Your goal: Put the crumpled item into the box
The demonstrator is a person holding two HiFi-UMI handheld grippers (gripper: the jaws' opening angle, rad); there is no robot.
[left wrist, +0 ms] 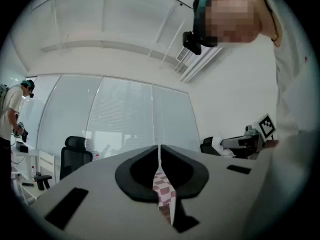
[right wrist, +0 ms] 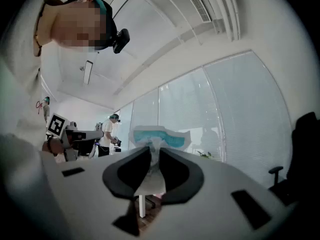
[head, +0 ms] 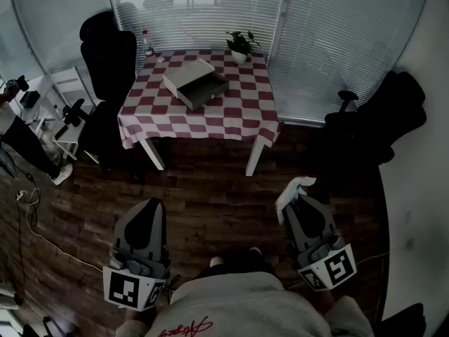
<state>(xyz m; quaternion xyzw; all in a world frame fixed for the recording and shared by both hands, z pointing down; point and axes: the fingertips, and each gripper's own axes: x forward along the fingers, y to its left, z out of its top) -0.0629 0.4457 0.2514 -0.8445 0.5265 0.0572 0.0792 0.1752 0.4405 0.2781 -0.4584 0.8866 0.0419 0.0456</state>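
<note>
An open cardboard box [head: 194, 83] lies on the red-and-white checked table [head: 238, 118] across the room from me. My right gripper [head: 295, 201] is low at the right, far from the table, shut on the crumpled white and teal item [head: 295, 187]. In the right gripper view the crumpled item [right wrist: 157, 138] bulges out above the pinched jaws of the right gripper [right wrist: 154, 155]. At the lower left my left gripper [head: 146, 208] is shut with nothing in it. In its own view the left gripper [left wrist: 160, 153] shows only a thin slit, and the checked cloth [left wrist: 164, 190] shows through it.
A potted plant [head: 240, 45] and a bottle [head: 147, 44] stand at the table's far edge. Black office chairs flank it, one at the left [head: 109, 51] and one at the right [head: 389, 114]. A person [head: 17, 135] stands by white shelving at the far left. Dark wood floor [head: 210, 188] lies between me and the table.
</note>
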